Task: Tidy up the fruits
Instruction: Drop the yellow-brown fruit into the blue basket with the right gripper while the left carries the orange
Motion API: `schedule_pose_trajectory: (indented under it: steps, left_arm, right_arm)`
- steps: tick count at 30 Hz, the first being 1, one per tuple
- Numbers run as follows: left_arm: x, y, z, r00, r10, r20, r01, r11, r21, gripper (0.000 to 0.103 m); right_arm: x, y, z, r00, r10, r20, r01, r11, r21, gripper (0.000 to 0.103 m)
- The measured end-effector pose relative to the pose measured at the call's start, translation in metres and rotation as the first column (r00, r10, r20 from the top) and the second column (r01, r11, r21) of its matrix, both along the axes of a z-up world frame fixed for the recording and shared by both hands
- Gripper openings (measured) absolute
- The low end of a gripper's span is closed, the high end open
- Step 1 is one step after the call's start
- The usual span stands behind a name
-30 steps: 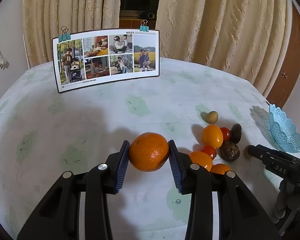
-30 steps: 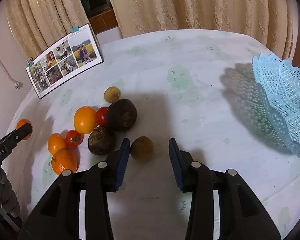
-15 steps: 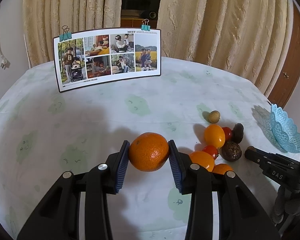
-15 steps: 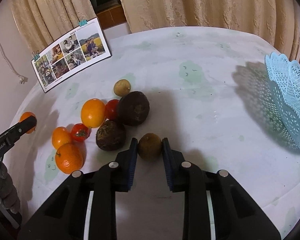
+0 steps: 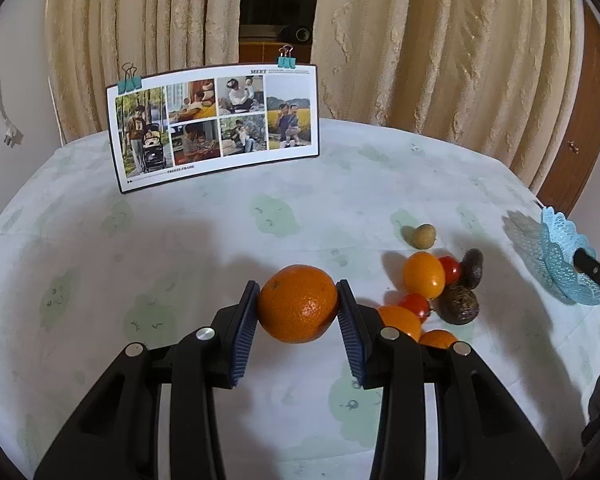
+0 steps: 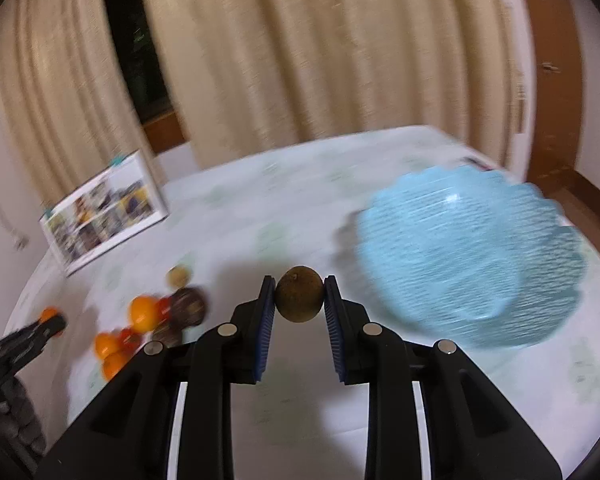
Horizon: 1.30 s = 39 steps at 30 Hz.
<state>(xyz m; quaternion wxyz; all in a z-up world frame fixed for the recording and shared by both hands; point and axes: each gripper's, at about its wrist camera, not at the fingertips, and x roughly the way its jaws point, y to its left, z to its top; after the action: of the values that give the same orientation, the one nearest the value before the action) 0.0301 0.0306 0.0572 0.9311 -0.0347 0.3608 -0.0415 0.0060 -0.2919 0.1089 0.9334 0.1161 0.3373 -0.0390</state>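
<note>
The left gripper (image 5: 298,310) clenches an orange (image 5: 298,304), waiting. The right gripper (image 6: 299,300), clamped on a small brown fruit (image 6: 299,299), aims toward the blue basket (image 6: 472,264) at two o'clock, likely its destination; loose fruit (image 6: 144,314) lies at nine o'clock.

Soft, even indoor light falls on the table (image 5: 204,248) from above, laying dull shadows ahead of and left of the left gripper (image 5: 298,304) and beside the fruit pile (image 5: 432,292) to its right. That view is sharp, though both bend straight lines and darken at the corners. The right wrist view is motion-smeared: the blue basket (image 6: 468,256) right of the right gripper (image 6: 299,300) and the curtains (image 6: 300,60) beyond are streaked, while the small brown fruit (image 6: 299,299) in its pads stays crisp.
</note>
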Motion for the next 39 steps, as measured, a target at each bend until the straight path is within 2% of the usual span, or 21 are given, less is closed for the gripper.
schedule_pose_trajectory:
  steps: [5,11,12,13,14,21,24,30,32,39]
  left_arm:
    - [-0.004,-0.015,0.008,1.0,-0.024,0.009,0.024,1.0,0.007,0.039]
    - [-0.006,-0.043,0.016,0.998,-0.068,0.017,0.067,0.998,0.02,0.039]
    - [-0.007,-0.049,0.018,0.997,-0.075,0.018,0.075,0.997,0.023,0.039]
    - [-0.007,-0.055,0.02,0.996,-0.085,0.02,0.085,0.996,0.026,0.04]
    - [-0.008,-0.06,0.021,0.995,-0.092,0.021,0.092,0.995,0.029,0.04]
    - [-0.009,-0.103,0.032,0.987,-0.154,0.034,0.152,0.987,0.054,0.04]
    - [-0.007,-0.128,0.037,0.98,-0.195,0.039,0.192,0.979,0.064,0.04]
    - [-0.005,-0.187,0.044,0.951,-0.305,0.049,0.3,0.95,0.082,0.04]
    - [-0.004,-0.209,0.046,0.938,-0.344,0.05,0.339,0.937,0.083,0.04]
    - [0.0,-0.279,0.051,0.885,-0.463,0.052,0.457,0.884,0.095,0.04]
  right_arm:
    - [-0.009,-0.043,0.01,0.991,-0.132,0.017,0.133,0.991,-0.027,0.025]
    - [-0.019,-0.077,0.005,0.974,-0.223,0.033,0.225,0.974,-0.043,0.029]
    - [-0.02,-0.08,0.004,0.971,-0.234,0.041,0.236,0.97,-0.052,0.032]
    - [-0.023,-0.084,0.003,0.966,-0.253,0.056,0.256,0.965,-0.064,0.042]
    - [-0.027,-0.087,0.002,0.962,-0.266,0.069,0.27,0.96,-0.071,0.046]
    - [-0.053,-0.109,-0.002,0.902,-0.392,0.178,0.411,0.908,-0.083,0.046]
    - [-0.062,-0.112,-0.002,0.876,-0.427,0.223,0.454,0.887,-0.085,0.052]
    - [-0.071,-0.111,0.0,0.852,-0.453,0.263,0.486,0.87,-0.076,0.056]
    - [-0.072,-0.111,0.0,0.842,-0.468,0.268,0.502,0.862,-0.072,0.06]
    - [-0.076,-0.126,-0.002,0.812,-0.532,0.241,0.551,0.835,-0.014,0.062]
